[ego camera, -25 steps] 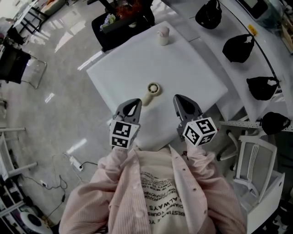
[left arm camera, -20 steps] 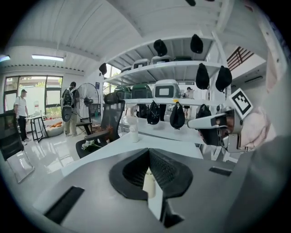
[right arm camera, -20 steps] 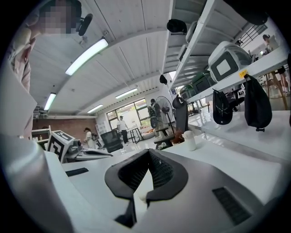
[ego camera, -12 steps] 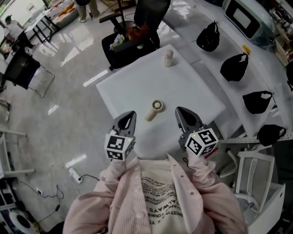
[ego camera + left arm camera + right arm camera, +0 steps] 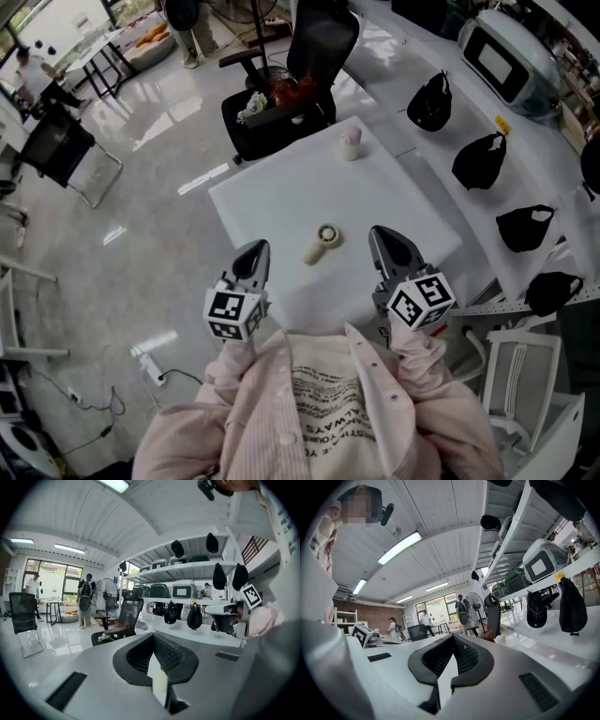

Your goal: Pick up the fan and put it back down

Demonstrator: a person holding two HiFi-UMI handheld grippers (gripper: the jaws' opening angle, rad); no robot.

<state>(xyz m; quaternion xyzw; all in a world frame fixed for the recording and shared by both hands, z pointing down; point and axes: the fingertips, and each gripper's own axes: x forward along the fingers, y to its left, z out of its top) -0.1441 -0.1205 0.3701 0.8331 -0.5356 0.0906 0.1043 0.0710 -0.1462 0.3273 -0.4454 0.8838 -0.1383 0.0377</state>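
Note:
A small cream hand fan (image 5: 322, 241) lies flat on the white table (image 5: 281, 187), near its front edge, round head toward the right. My left gripper (image 5: 255, 247) hovers at the table's front left edge, to the left of the fan and apart from it. My right gripper (image 5: 382, 234) hovers to the fan's right, also clear of it. Both are shut with nothing between their pads. The left gripper (image 5: 157, 665) and the right gripper (image 5: 445, 667) each point across the room in their own views, and neither of those views shows the fan.
A small white jar (image 5: 352, 143) stands at the table's far corner. Behind the table is a black office chair (image 5: 300, 75) holding flowers. Black caps (image 5: 480, 159) lie along the white counter on the right. A white chair (image 5: 511, 375) stands at the lower right.
Both grippers have risen and drawn back toward me from the fan, the left one drifting further left. The fan has stayed in place on the table.

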